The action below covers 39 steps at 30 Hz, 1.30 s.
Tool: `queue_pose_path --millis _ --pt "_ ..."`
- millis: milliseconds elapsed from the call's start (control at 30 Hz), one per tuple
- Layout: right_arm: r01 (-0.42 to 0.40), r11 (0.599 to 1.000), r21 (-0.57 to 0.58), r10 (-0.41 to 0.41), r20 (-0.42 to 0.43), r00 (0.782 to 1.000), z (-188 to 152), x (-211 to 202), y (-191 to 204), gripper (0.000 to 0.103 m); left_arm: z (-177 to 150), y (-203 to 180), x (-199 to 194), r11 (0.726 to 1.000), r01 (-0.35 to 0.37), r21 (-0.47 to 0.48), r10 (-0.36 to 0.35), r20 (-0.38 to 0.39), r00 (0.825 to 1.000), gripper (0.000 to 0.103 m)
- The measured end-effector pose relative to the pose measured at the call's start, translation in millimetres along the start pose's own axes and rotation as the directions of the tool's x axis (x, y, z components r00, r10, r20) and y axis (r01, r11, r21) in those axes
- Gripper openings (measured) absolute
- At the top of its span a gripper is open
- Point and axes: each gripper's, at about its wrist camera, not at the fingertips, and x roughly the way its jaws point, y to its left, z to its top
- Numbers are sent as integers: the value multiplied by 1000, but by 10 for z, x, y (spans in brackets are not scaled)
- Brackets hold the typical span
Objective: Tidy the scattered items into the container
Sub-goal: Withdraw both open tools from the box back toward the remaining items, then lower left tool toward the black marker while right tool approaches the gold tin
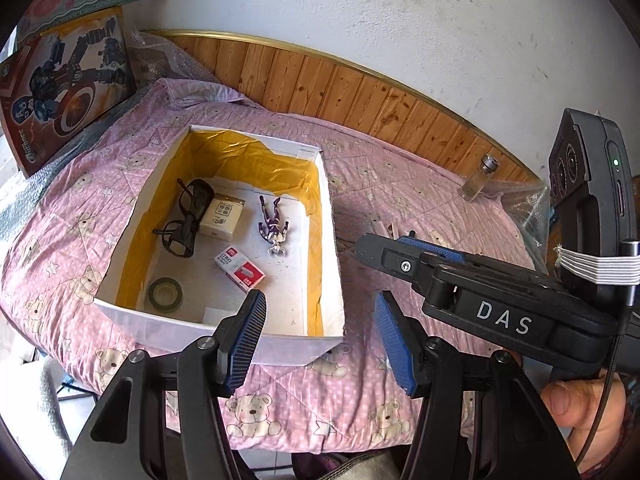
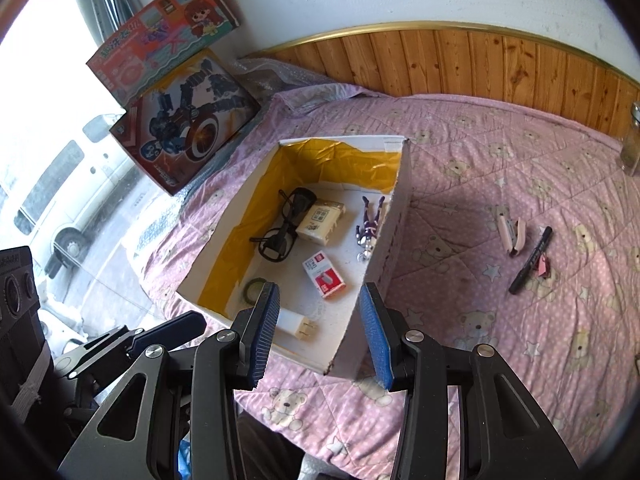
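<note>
A white cardboard box [image 1: 132, 216] [image 2: 394, 216] with a yellow lining sits on the pink quilt. Inside lie black glasses [image 1: 186, 220], a cream packet [image 1: 222, 216], a purple figure [image 1: 273, 224], a red staple box [image 1: 240, 270], a tape roll [image 1: 165, 294] and a white plug [image 2: 298, 322]. A pink stapler [image 2: 510, 234] and a black marker [image 2: 530, 260] lie on the quilt right of the box. My left gripper [image 1: 320, 340] hovers open over the box's near right corner. My right gripper [image 2: 320, 332] is open and empty above the near wall.
A glass jar [image 1: 478, 178] [image 2: 632, 148] stands near the wooden wall panel [image 2: 480, 64] at the far right. Two toy boxes [image 1: 68, 80] lean at the far left. The quilt [image 2: 500, 340] hangs over the near edge. A hand [image 1: 580, 404] holds the right gripper's handle.
</note>
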Motion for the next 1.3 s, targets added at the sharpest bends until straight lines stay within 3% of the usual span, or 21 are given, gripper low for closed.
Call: queue_pose_path --millis 767,1300 --pt "68 978 196 -85 77 993 -594 -701 -990 45 -240 -994 179 982 60 180 -48 -72 996 58" --pt "150 872 467 -211 81 974 -1065 -1081 -2186 45 -175 -1602 762 957 116 266 -81 -142 987 58"
